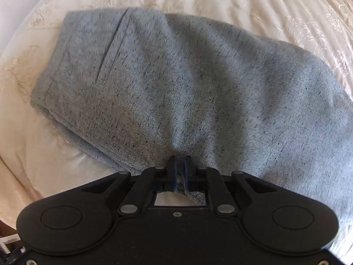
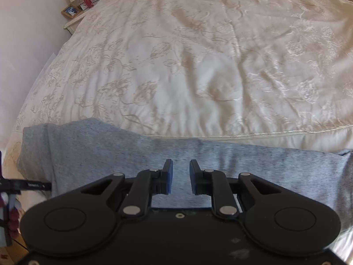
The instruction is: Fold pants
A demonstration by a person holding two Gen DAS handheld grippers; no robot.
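Note:
The grey-blue flecked pants (image 1: pixel 176 84) lie folded on the cream bedspread, with a pocket seam towards the upper left in the left wrist view. My left gripper (image 1: pixel 180 165) points almost straight down at their near edge. Its jaws stand close together with a fold of the fabric pinched between them. In the right wrist view the pants (image 2: pixel 92 150) stretch across the bed's near side as a long band. My right gripper (image 2: pixel 181 170) hovers above that band, open, with nothing between its blue pads (image 2: pixel 169 176).
The embroidered cream bedspread (image 2: pixel 198 66) covers the wide bed beyond the pants. A nightstand (image 2: pixel 74 19) with a lamp, a picture frame and small items stands at the far left corner. A pale wall runs along the left. The other hand-held gripper's edge (image 2: pixel 13 185) shows at the left.

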